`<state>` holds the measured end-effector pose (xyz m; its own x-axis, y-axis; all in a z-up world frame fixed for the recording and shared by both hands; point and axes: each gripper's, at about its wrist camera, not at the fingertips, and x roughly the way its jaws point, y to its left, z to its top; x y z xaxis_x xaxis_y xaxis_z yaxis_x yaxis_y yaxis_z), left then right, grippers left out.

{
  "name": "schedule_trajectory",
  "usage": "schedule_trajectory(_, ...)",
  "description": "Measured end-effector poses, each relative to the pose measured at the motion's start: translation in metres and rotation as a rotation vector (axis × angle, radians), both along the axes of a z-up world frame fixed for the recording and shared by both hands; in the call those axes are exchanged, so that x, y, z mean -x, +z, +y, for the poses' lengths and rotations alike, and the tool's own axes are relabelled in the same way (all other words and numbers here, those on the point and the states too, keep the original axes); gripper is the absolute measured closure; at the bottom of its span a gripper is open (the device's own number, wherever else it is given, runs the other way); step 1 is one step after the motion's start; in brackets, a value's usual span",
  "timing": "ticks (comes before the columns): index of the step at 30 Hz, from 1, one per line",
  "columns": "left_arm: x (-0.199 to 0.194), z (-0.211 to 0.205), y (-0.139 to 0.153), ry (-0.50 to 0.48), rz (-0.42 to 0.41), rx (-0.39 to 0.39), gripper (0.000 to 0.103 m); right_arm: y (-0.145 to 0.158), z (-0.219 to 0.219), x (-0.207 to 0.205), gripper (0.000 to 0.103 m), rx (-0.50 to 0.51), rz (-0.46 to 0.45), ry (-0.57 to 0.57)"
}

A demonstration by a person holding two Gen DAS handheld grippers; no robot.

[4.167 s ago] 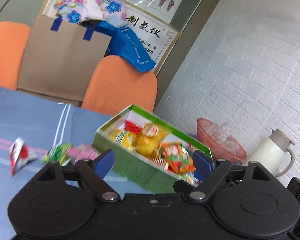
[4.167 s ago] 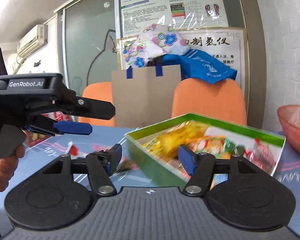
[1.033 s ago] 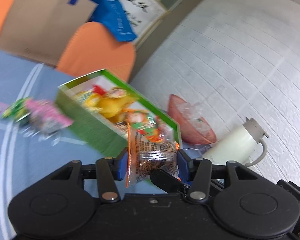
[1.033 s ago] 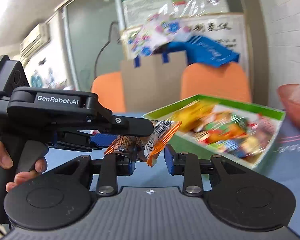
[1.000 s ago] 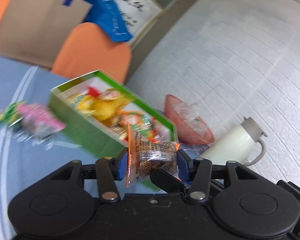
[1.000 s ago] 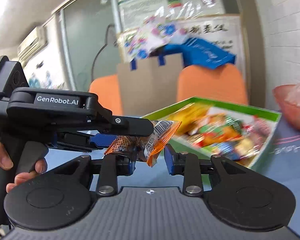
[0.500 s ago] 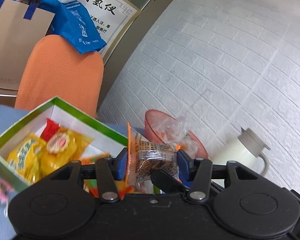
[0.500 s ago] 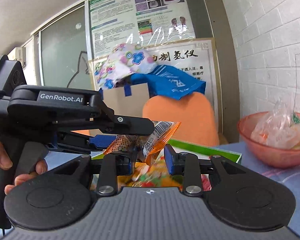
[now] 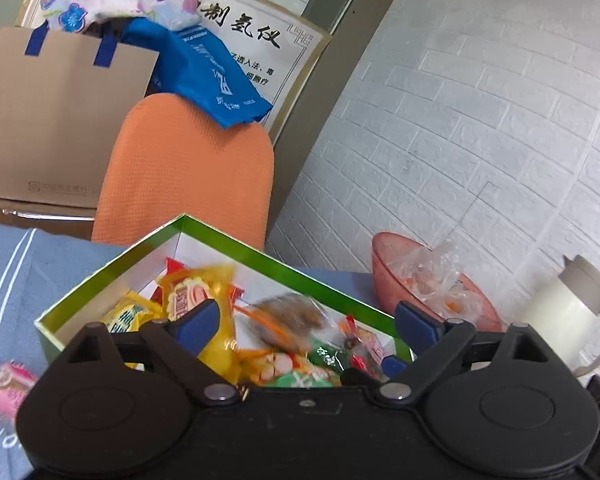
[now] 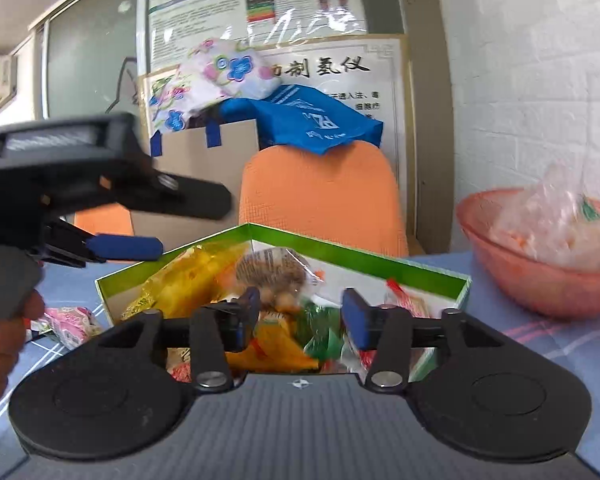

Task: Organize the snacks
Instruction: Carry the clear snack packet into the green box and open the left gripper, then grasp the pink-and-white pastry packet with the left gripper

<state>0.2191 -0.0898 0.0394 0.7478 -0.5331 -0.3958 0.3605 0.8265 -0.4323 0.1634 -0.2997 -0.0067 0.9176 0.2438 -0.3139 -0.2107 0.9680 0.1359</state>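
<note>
Both grippers are over the green snack box (image 9: pixel 112 264) now. The left gripper (image 9: pixel 306 322) has its fingers (image 9: pixel 198 320) spread wide and opening, nothing pressed between them. A brown snack packet (image 9: pixel 286 314) with an orange edge, blurred, sits loose in the gap between those fingers, over the pile of yellow, green and red wrappers inside the box. The right gripper (image 10: pixel 300 314) is opening too, its blue fingers (image 10: pixel 354 316) apart and clear of everything; the same brown packet (image 10: pixel 272 270) shows just beyond its left finger, inside the box, with green and orange wrappers seen between the fingers. From the right wrist view, the left gripper's black body reaches in from the left of the fingers, a hand (image 10: pixel 4 340) on its handle. Left of both sets of fingers, a pink packet (image 9: pixel 6 386) lies on the blue tabletop (image 9: pixel 16 272) outside the box. To the right of the fingers stand a pink bowl (image 10: pixel 512 264) holding clear plastic and a cream jug (image 9: pixel 560 316).
</note>
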Motion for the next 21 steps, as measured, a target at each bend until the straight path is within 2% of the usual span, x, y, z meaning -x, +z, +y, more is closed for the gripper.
schedule_trajectory(4, 0.023, 0.015, 0.007, 0.007, -0.020, 0.008, 0.000, 0.004, 0.002, 0.018, 0.020, -0.050, 0.005, -0.005)
schedule_trajectory(8, 0.057, 0.035, 0.010, 0.025, -0.028, 0.011, 0.000, 0.018, 0.014, 0.047, 0.009, -0.069, -0.036, 0.032)
schedule_trajectory(9, 0.065, 0.041, 0.009, 0.025, -0.025, 0.011, 0.000, 0.021, 0.018, 0.054, 0.000, -0.078, -0.046, 0.049)
schedule_trajectory(11, 0.082, 0.058, 0.005, 0.031, -0.023, 0.017, 0.000, 0.024, 0.026, 0.067, 0.000, -0.089, -0.052, 0.085)
schedule_trajectory(14, 0.103, 0.089, -0.009, 0.084, 0.002, 0.022, 0.000, 0.022, 0.042, 0.082, 0.000, -0.092, -0.029, 0.130)
schedule_trajectory(16, 0.111, 0.112, -0.022, 0.153, 0.031, -0.001, 0.000, 0.016, 0.053, 0.091, 0.000, -0.092, 0.002, 0.158)
schedule_trajectory(19, 0.110, 0.143, -0.040, 0.274, 0.109, -0.034, 0.000, 0.006, 0.068, 0.100, 0.000, -0.117, 0.057, 0.204)
schedule_trajectory(21, 0.106, 0.163, -0.046, 0.316, 0.145, -0.011, 0.000, 0.001, 0.079, 0.105, 0.000, -0.128, 0.091, 0.234)
